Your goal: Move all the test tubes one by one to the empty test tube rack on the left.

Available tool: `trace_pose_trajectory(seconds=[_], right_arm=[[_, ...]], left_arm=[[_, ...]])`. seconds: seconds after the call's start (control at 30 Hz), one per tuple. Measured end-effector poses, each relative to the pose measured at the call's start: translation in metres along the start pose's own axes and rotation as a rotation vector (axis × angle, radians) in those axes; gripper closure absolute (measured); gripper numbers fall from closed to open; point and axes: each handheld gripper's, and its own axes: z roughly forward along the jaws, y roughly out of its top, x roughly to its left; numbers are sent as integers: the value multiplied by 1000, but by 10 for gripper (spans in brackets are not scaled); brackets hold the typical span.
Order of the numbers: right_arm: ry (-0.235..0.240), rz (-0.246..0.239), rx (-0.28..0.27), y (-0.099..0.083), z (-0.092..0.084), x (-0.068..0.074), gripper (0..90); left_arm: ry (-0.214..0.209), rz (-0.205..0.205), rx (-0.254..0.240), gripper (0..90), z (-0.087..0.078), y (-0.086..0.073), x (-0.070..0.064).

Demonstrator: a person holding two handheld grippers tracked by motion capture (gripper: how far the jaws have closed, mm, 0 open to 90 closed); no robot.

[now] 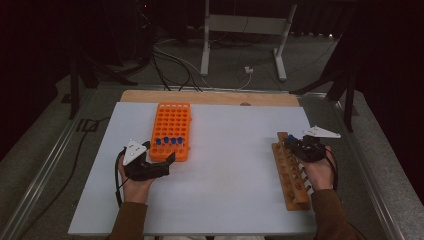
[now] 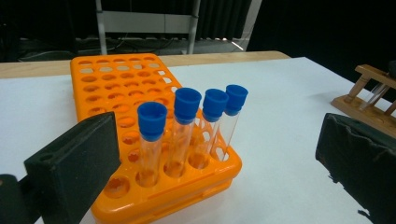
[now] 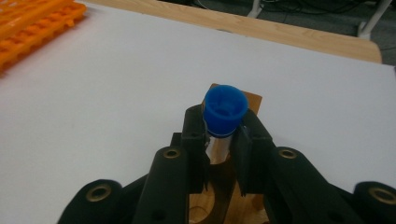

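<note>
One tube (image 3: 219,140) with a blue cap (image 3: 225,109) is the thing in hand: the right hand-held gripper (image 3: 223,140) has its two black jaws pressed against the clear glass just under the cap, gripping it. The tube stands upright at the far end of the wooden rack (image 1: 292,180), which lies lengthwise on the right side of the table (image 1: 225,175), near its right edge; in the high view the right hand-held gripper (image 1: 300,146) sits over that far end, with the person's hand just behind it on the near side. Four more tubes (image 2: 187,135) with blue caps stand in a row in the near holes of the orange rack (image 2: 116,79), which lies on the left half of the table, well apart from the wooden rack. The left hand-held gripper (image 2: 210,168) rests just near of the orange rack with its jaws spread wide and nothing held between them; one jaw sits close to the rack's near-left corner, the other out over bare table to the right. In the high view the left hand-held gripper (image 1: 159,162) lies at the orange rack's near edge.
</note>
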Motion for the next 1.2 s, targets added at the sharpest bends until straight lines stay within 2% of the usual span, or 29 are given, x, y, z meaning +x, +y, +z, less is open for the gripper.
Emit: trace_pose_trajectory(seconds=[0.23, 0.7, 0.83, 1.0, 1.2], right_arm=[[-7, -18, -32, 6, -11, 3, 770], [-11, -30, -120, 29, -44, 7, 771], [8, -35, -150, 32, -51, 13, 771], [66, -21, -188, 30, -55, 24, 770], [113, -47, -171, 28, -48, 43, 770]], left_arm=[[0, 0, -2, 7, 0, 0, 1], [-5, 9, 0, 7, 0, 0, -2], [-6, 15, -6, 7, 0, 2, -4], [-6, 21, -11, 7, 0, 2, -6], [-8, 29, -20, 7, -2, 4, -8]])
